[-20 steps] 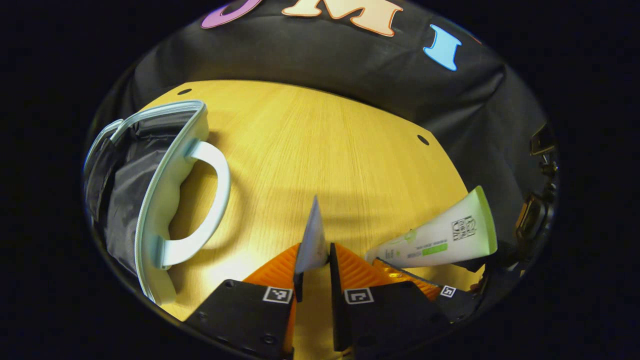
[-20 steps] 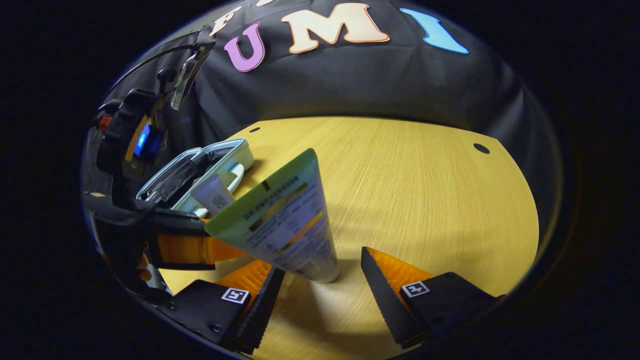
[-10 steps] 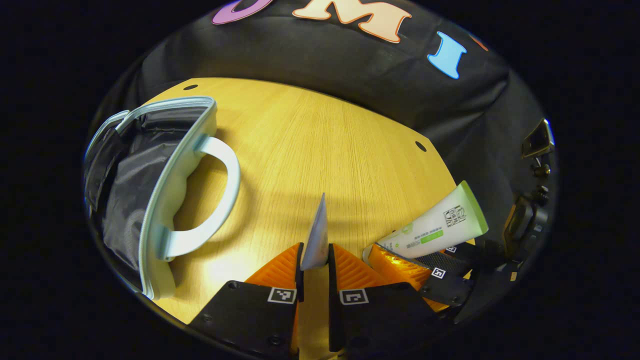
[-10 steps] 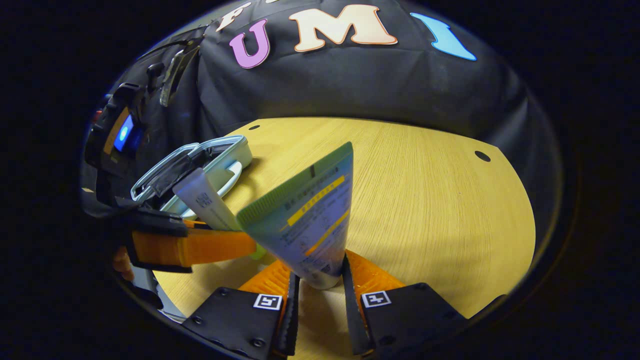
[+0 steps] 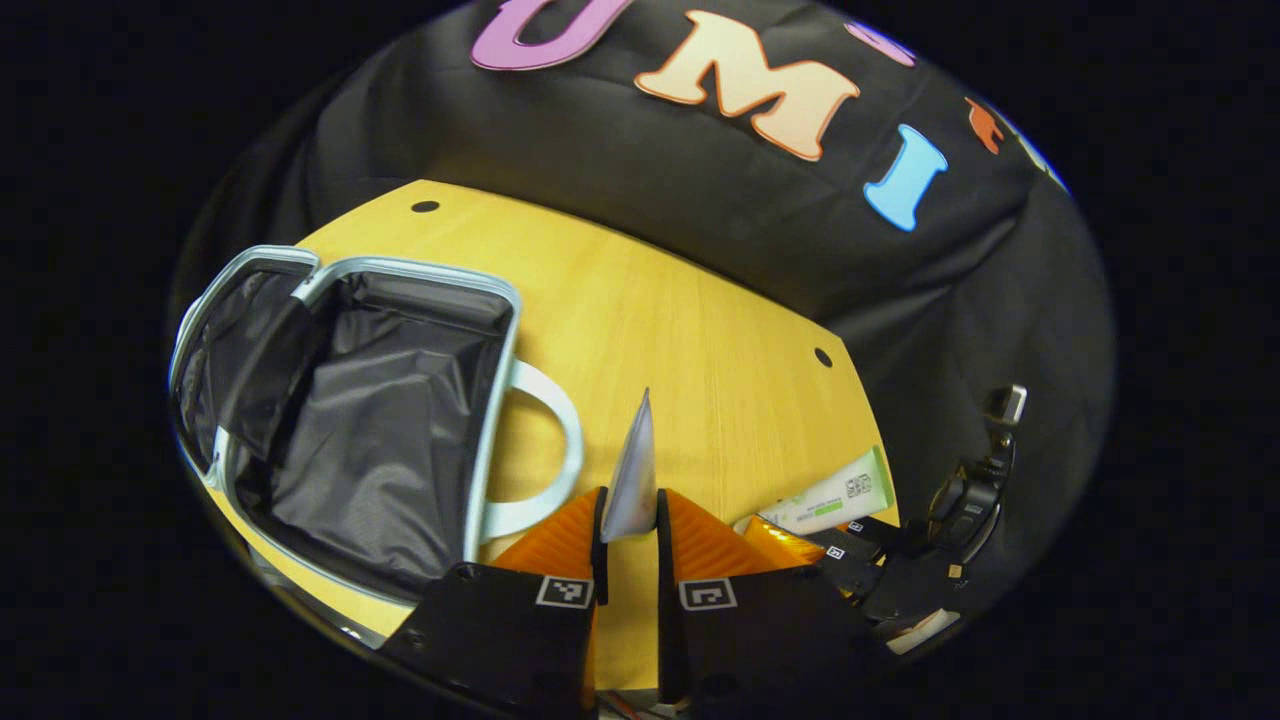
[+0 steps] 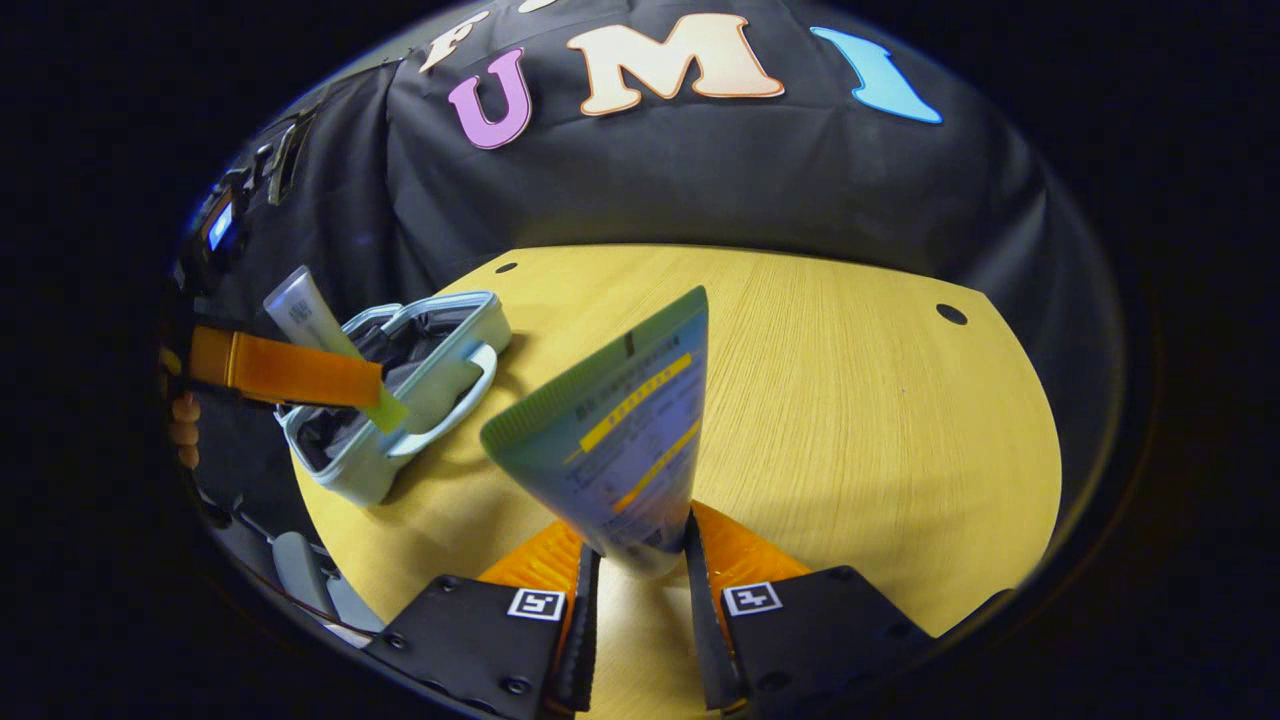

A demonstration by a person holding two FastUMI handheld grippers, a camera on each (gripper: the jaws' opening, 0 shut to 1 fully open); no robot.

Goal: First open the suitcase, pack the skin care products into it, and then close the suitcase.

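The small pale-blue suitcase (image 5: pixel 380 440) lies open on the wooden table (image 5: pixel 700 330), its dark lining showing and its handle toward the middle. My left gripper (image 5: pixel 630 520) is shut on a thin grey tube (image 5: pixel 632 470), held edge-on above the table just right of the suitcase handle. In the right gripper view, that grey tube (image 6: pixel 300 315) hangs over the suitcase (image 6: pixel 400 400). My right gripper (image 6: pixel 635 560) is shut on a green-topped white tube (image 6: pixel 615 440), lifted off the table. The same green tube (image 5: pixel 830 495) appears at lower right in the left gripper view.
The round wooden table (image 6: pixel 850 420) has small holes near its far edge. Black cloth walls close in behind it. A hand (image 6: pixel 180 410) holding the left gripper sits at the far left of the right gripper view.
My left gripper rose and swung over toward the open suitcase, so its lining now shows from above. The right gripper closed on the green tube and lifted it.
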